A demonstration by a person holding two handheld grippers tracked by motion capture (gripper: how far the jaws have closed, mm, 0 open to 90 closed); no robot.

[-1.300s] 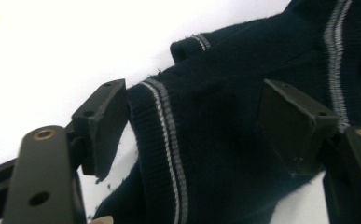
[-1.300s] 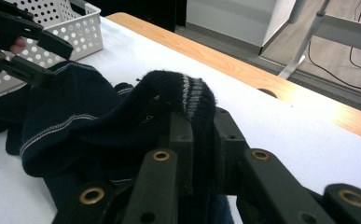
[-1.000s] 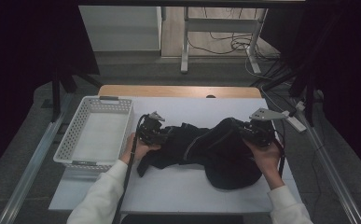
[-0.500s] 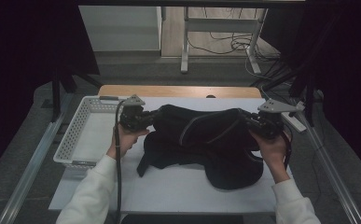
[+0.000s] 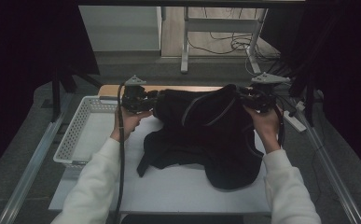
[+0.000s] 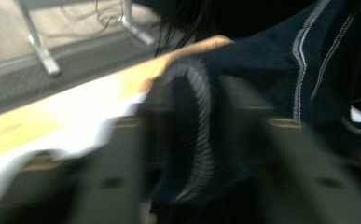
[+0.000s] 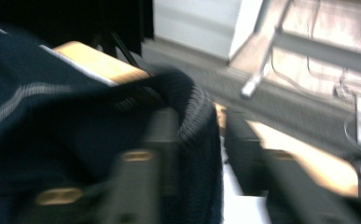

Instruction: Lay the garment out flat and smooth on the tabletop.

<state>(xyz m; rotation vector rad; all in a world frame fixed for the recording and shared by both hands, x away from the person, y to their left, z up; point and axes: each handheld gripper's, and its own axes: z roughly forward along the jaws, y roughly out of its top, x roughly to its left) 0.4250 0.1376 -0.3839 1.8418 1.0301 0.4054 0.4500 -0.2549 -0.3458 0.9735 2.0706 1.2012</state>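
Both claws clamped on dark garment ribbed edge | left claw, right claw | top edge held above tabletop, lower part draped on it | white basket at left

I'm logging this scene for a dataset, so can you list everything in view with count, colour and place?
Garment: one, dark navy with pale stitch lines, held up by its ribbed edge at both ends, its lower part draped on the table.
Basket: one, white, perforated, at the table's left side.
Table: one, white top with a wooden far edge.
Frame legs: pale metal, on the floor beyond the table, with loose cables nearby.
Left gripper: one, black, ribbed cuff between its fingers.
Right gripper: one, black, ribbed edge between its fingers.
Sleeves: two, white, coming in from the bottom.
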